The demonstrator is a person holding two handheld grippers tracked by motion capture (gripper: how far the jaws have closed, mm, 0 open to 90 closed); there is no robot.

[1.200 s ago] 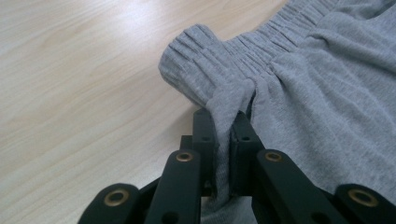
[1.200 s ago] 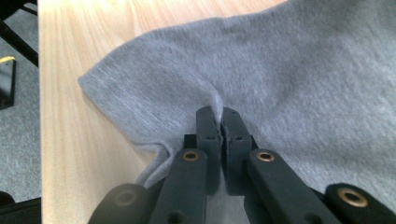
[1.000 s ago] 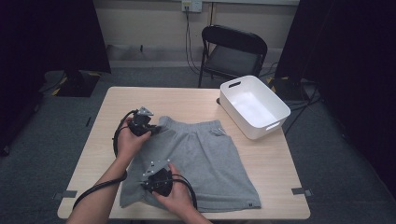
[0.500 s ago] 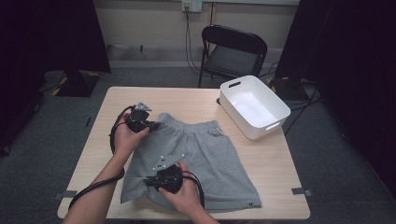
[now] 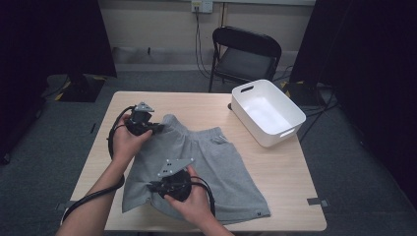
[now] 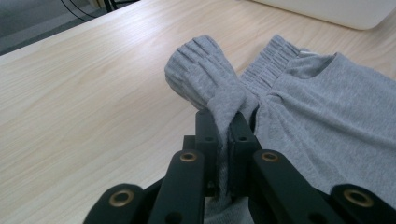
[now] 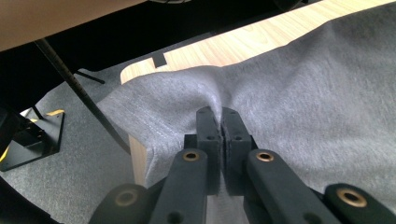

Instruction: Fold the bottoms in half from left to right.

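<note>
With the left tool point(image 6: 223, 122) clamped on the waistband corner and the right tool point(image 7: 219, 122) clamped on a leg hem, the soft, light grey shorts point(image 5: 216, 162) drape limply from both tools onto the desk point(image 5: 290, 177).

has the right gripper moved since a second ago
Yes. The right gripper, shut on the grey fabric shorts, has drifted toward the table's near edge, lifting the cloth.

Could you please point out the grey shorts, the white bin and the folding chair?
grey shorts point(image 5: 216, 162): high view, flat middle of fabric.
white bin point(image 5: 287, 133): high view, near side wall.
folding chair point(image 5: 241, 64): high view, seat.
</note>
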